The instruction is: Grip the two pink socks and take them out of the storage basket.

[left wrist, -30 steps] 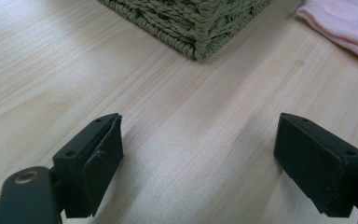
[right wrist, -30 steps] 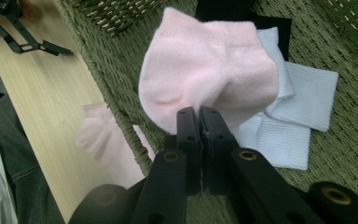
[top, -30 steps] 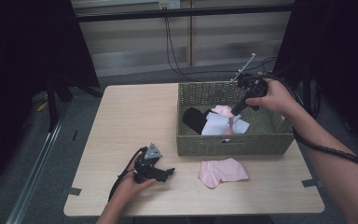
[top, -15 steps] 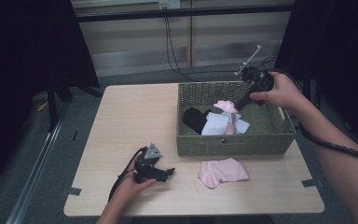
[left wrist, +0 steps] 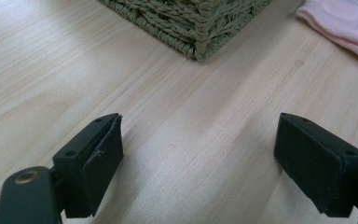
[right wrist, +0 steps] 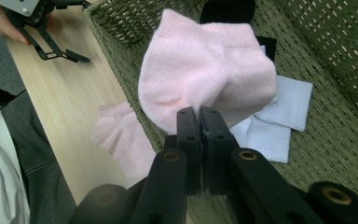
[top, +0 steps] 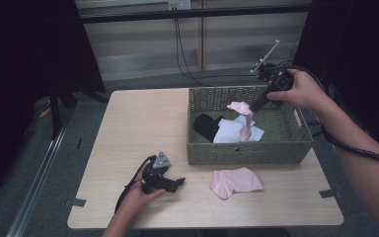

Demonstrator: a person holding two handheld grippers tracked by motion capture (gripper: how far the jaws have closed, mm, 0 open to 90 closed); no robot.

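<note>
Your left claw (top: 170,183) rests on the counter (top: 143,128) near its front edge, toward the left corner, jaws spread wide with nothing between them; in the left gripper view they frame bare wood. Just to its right, a pink sock (top: 236,181) lies flat on the counter beside the front wall of the wicker basket (top: 249,153). The basket sits toward the counter's right edge and holds a black sock (top: 206,126) and white socks (top: 229,133). Your right claw (top: 251,110) is above the basket, jaws pinched tight on a second pink sock (right wrist: 205,77), which hangs clear over the white ones.
</note>
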